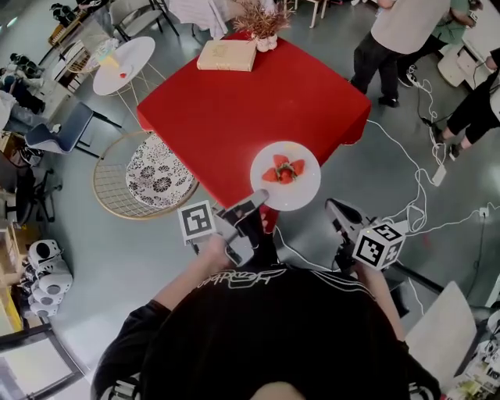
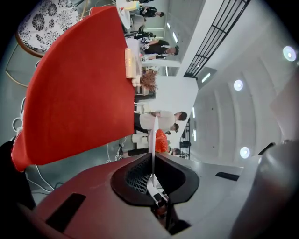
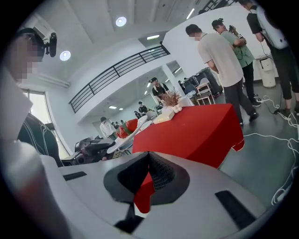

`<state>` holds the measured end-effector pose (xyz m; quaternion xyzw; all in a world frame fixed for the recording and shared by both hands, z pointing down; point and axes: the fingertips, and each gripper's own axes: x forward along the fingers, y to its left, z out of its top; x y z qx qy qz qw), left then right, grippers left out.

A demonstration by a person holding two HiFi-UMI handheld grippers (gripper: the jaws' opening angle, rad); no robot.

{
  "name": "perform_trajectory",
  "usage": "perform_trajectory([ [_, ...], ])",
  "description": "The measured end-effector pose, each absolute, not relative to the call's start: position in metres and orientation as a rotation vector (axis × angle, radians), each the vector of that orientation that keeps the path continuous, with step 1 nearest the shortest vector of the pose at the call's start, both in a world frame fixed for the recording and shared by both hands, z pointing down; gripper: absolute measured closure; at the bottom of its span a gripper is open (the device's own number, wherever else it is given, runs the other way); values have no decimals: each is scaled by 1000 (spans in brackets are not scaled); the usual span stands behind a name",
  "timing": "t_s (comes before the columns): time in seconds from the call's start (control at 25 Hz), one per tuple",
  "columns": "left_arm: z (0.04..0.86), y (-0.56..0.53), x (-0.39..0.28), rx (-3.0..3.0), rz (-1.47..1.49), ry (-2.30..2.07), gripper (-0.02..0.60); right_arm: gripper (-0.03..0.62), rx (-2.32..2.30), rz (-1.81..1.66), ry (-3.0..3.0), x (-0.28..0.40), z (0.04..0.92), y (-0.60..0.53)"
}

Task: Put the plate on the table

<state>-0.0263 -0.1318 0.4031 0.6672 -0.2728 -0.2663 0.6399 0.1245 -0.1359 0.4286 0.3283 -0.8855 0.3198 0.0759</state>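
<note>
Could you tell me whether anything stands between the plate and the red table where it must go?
Nothing visible does. The plate, clamped by its rim in the jaws of the left gripper, hangs at the near corner of the red table, whose cloth there is bare. The book and the dried flowers stand at the far edge.

This is a big open hall, part lounge and part test studio. It has a grey concrete floor, a black-railed mezzanine (image 3: 117,70) and recessed ceiling lights (image 3: 121,21). A red-clothed table (image 1: 234,109) stands at 12 o'clock, a wire chair (image 1: 109,191) at 9, loose cables (image 1: 412,207) at 3 and bystanders (image 1: 402,27) at 1.
</note>
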Motion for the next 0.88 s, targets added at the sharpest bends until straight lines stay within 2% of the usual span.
perform_trajectory([
  [0.24, 404, -191, -56, 1513, -624, -617, 563, 586, 982, 1008, -2622, 97, 436, -191],
  [0.88, 419, -255, -69, 1498, -628, -614, 563, 586, 955, 1067, -2586, 82, 461, -217],
])
